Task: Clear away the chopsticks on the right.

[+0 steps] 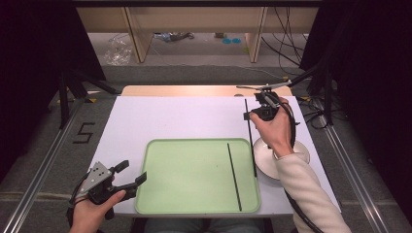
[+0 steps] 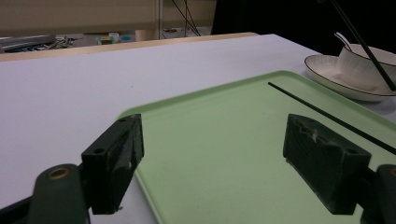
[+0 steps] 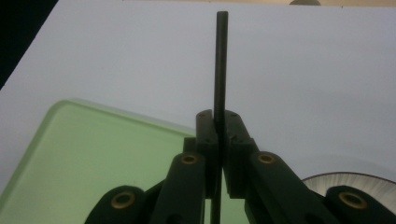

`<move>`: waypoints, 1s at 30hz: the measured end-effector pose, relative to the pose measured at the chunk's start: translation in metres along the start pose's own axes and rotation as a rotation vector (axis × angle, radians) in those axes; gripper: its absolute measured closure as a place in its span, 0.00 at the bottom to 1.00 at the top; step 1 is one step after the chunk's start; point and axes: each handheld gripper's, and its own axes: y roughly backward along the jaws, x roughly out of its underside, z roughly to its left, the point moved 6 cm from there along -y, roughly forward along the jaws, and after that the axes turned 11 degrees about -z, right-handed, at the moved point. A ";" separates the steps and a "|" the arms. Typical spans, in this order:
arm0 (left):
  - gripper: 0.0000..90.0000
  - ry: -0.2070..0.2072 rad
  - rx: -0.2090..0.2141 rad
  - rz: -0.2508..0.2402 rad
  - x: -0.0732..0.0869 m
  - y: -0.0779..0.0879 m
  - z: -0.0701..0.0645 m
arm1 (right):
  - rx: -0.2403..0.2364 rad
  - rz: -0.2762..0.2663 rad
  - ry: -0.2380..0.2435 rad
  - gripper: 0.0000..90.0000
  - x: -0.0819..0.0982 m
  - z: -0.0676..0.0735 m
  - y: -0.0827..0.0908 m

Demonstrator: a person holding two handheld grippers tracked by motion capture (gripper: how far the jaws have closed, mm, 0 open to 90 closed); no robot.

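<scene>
A black chopstick (image 1: pixel 234 177) lies lengthwise on the right part of a light green tray (image 1: pixel 189 174). My right gripper (image 1: pixel 248 115) is shut on a second black chopstick (image 1: pixel 250 141), holding it above the tray's right edge. In the right gripper view that chopstick (image 3: pixel 220 65) stands straight up out of the closed jaws (image 3: pixel 218 119). My left gripper (image 1: pixel 134 171) is open at the tray's near left corner with nothing in it. In the left gripper view its jaws (image 2: pixel 215 135) frame the tray (image 2: pixel 210 116) and the lying chopstick (image 2: pixel 327 116).
A white saucer (image 1: pixel 303 153) with a cup and spoon (image 2: pixel 359 60) sits right of the tray, partly under the person's right hand. The tray rests on a white table (image 1: pixel 170 116). Beyond the table are floor, cables and wooden legs.
</scene>
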 end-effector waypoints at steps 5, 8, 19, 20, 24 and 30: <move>0.23 -0.001 -0.001 -0.001 0.000 0.000 0.000 | 0.014 0.049 -0.037 0.98 0.005 0.000 -0.003; 0.23 -0.001 -0.001 -0.001 0.000 0.000 0.000 | 0.028 0.095 -0.079 0.98 0.008 0.002 -0.005; 0.23 -0.002 0.002 0.000 0.000 0.000 0.000 | 0.051 0.188 -0.106 0.98 0.025 0.003 -0.024; 0.23 -0.002 0.000 0.001 0.000 0.000 0.000 | 0.058 0.196 -0.112 0.97 0.027 0.003 -0.026; 0.23 0.001 0.000 -0.001 0.000 0.000 0.000 | 0.069 0.223 -0.109 0.97 0.033 0.005 -0.034; 0.23 0.000 0.000 -0.001 0.000 0.000 0.000 | 0.084 0.255 -0.106 0.98 0.038 0.006 -0.037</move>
